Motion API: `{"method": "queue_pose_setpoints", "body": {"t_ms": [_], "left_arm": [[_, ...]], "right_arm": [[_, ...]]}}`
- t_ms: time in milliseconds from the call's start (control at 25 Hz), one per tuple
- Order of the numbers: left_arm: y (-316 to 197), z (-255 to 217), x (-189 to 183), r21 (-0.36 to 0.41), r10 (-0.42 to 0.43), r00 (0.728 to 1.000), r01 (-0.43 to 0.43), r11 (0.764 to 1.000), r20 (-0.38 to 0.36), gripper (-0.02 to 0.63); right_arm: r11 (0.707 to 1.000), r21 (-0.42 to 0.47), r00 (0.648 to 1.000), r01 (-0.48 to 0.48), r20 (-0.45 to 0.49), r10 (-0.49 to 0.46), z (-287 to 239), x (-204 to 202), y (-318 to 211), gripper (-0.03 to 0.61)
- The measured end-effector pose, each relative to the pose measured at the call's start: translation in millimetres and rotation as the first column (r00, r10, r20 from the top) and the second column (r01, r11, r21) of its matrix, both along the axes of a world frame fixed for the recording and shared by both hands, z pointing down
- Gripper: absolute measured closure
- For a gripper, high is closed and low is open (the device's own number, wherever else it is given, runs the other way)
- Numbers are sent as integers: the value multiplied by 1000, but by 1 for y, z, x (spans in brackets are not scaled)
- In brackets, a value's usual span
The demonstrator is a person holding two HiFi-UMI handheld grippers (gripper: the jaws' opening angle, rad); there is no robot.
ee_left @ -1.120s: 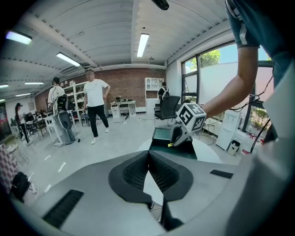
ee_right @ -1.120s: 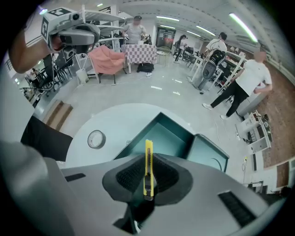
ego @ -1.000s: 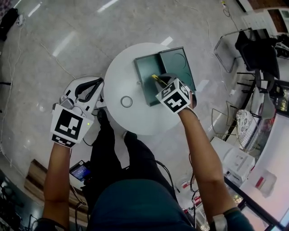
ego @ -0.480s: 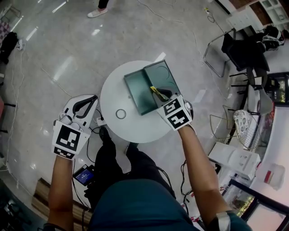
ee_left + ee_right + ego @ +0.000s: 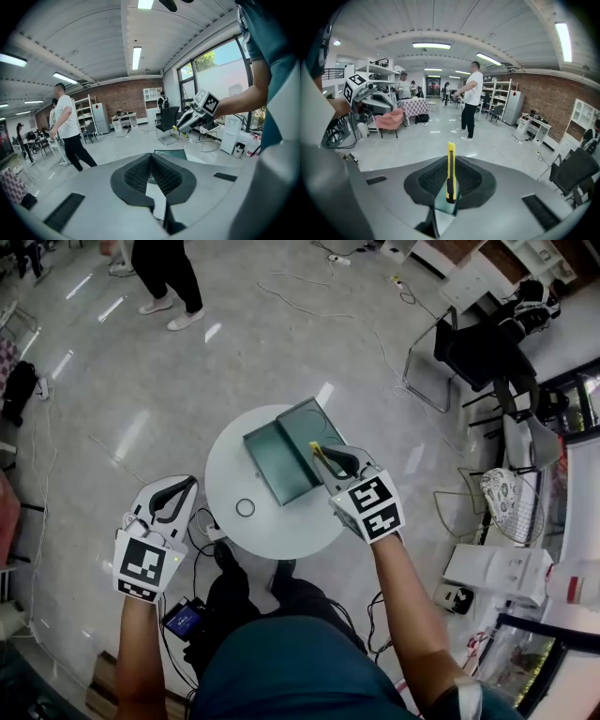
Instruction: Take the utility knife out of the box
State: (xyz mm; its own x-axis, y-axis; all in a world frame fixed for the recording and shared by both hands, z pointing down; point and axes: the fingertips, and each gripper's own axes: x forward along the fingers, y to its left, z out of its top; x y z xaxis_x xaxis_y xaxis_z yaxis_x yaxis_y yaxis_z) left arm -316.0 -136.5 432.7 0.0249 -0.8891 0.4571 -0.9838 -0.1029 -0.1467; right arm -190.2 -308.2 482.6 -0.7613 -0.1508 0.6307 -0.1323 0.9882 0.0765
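Observation:
My right gripper (image 5: 323, 456) is shut on a yellow utility knife (image 5: 318, 450), held in the air over the right edge of the open green box (image 5: 281, 463). The box lies on a round white table (image 5: 272, 521). In the right gripper view the knife (image 5: 450, 173) stands upright between the pads, its tip poking past them. My left gripper (image 5: 188, 483) hangs left of the table over the floor, its jaws closed on nothing. The left gripper view shows the right gripper (image 5: 188, 123) with the knife (image 5: 180, 130) above the box (image 5: 171, 153).
A small ring (image 5: 245, 507) lies on the table's left part. Chairs (image 5: 478, 352) and shelving stand to the right, with cables and a small device (image 5: 183, 620) on the floor. A person (image 5: 169, 277) walks at the far side.
Both grippers have risen and the table now looks smaller and farther below. The right gripper has rolled and lifted the knife clear of the box. The left gripper stays shut.

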Motion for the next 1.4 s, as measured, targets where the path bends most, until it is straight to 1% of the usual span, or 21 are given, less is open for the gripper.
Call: {"method": "queue_pose_setpoints", "body": {"t_ms": [80, 160, 280, 360, 560, 800, 880, 960, 1120, 1400], "left_arm": [[-3, -14, -5, 14, 7, 1000, -7, 1000, 8, 595], [-1, -28, -1, 21, 9, 1000, -9, 1000, 11, 595], [3, -50, 27, 29, 12, 1000, -13, 1000, 15, 595], [5, -65, 39, 38, 19, 1000, -19, 999, 21, 595], [8, -93, 57, 81, 43, 999, -44, 996, 14, 595], [6, -120, 79, 102, 64, 998, -65, 993, 15, 595], [8, -123, 84, 99, 67, 997, -69, 993, 27, 595], [10, -127, 89, 99, 71, 997, -74, 992, 34, 595], [10, -137, 105, 107, 79, 996, -83, 991, 34, 595], [2, -137, 113, 120, 79, 996, -82, 989, 35, 595]], "right_arm": [[1000, 0, 999, -19, 49, 19, -22, -4, -3, 510], [1000, -10, 995, -30, 90, 31, -43, 0, -1, 510], [999, -28, 988, -41, 150, 45, -75, 28, 5, 510], [998, -40, 980, -48, 191, 55, -96, 40, 8, 510], [996, -56, 954, -63, 290, 77, -134, 56, 17, 510], [995, -79, 911, -55, 404, 82, -176, 78, 23, 511], [995, -86, 898, -49, 433, 82, -186, 85, 27, 511], [995, -87, 888, -49, 452, 83, -195, 93, 31, 511], [996, -76, 883, -47, 463, 77, -208, 110, 35, 511], [996, -74, 879, -58, 470, 86, -203, 128, 32, 511]]}}
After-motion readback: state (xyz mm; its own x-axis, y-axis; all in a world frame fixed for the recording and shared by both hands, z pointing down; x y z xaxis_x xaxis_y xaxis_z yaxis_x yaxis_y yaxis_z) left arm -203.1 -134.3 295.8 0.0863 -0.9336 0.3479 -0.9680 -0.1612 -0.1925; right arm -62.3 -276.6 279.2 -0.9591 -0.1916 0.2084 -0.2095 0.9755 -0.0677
